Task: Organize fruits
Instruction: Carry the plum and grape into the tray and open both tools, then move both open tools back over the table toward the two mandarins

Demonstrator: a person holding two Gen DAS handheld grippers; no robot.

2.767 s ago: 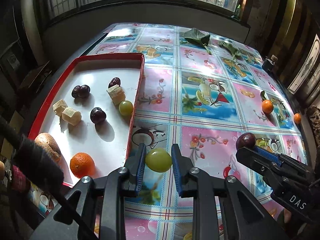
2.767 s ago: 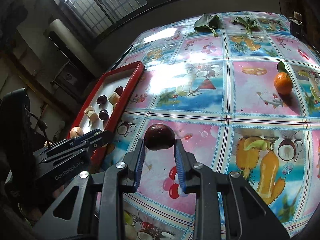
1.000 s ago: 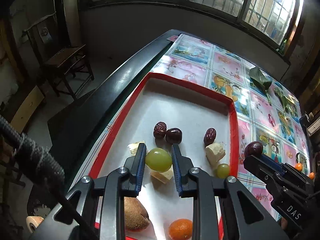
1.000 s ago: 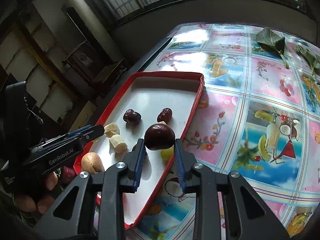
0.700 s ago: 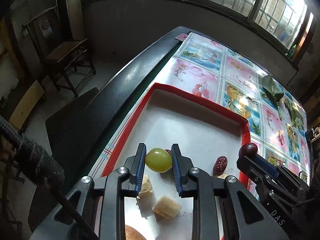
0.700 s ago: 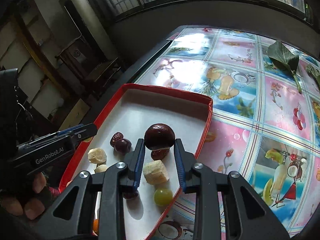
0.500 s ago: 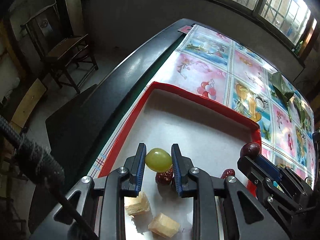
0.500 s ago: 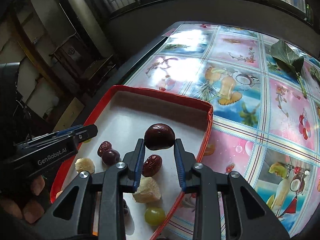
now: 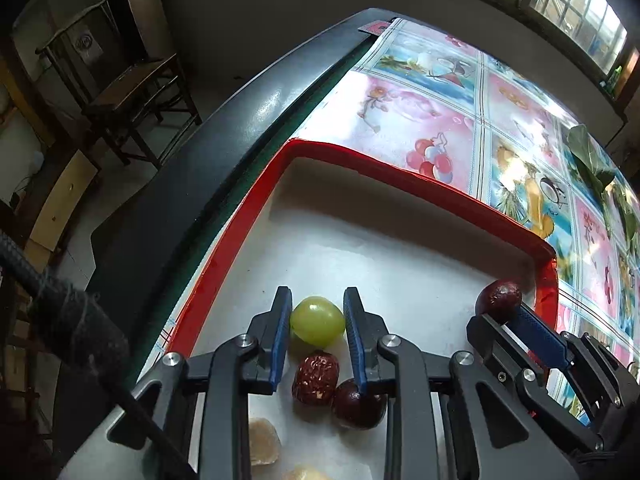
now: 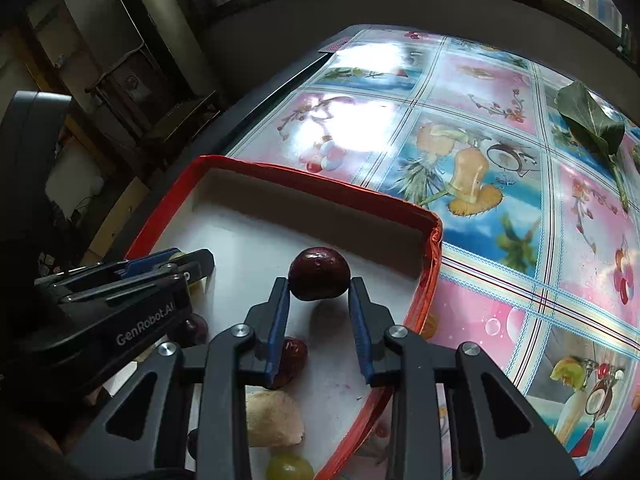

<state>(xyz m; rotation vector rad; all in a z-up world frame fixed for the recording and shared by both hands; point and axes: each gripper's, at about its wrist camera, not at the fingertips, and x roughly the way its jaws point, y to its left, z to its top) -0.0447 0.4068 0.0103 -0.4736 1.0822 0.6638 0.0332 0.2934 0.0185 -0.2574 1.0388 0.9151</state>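
Observation:
A white tray with a red rim [image 9: 400,176] lies at the table's left edge. My left gripper [image 9: 317,300] hangs low over the tray's floor with a green grape [image 9: 317,321] between its blue pads. Its jaws are opening, but the pads still touch the grape. Just below it lie a red date [image 9: 315,376] and a dark plum [image 9: 356,404]. My right gripper [image 10: 319,282] is shut on a dark red plum [image 10: 319,274] near the tray's far right corner [image 10: 434,236]. In the left wrist view this plum [image 9: 498,300] shows at the right.
Pale fruit chunks [image 9: 262,446] and another green grape [image 10: 288,468] lie nearer in the tray. A green leaf [image 10: 588,124] rests on the patterned tablecloth [image 10: 480,184]. The table's dark edge [image 9: 240,120] runs left of the tray, with a wooden chair [image 9: 132,92] beyond.
Both grippers have carried their fruit from the middle of the tray toward its far end and come lower. The left jaws stand slightly wider than before.

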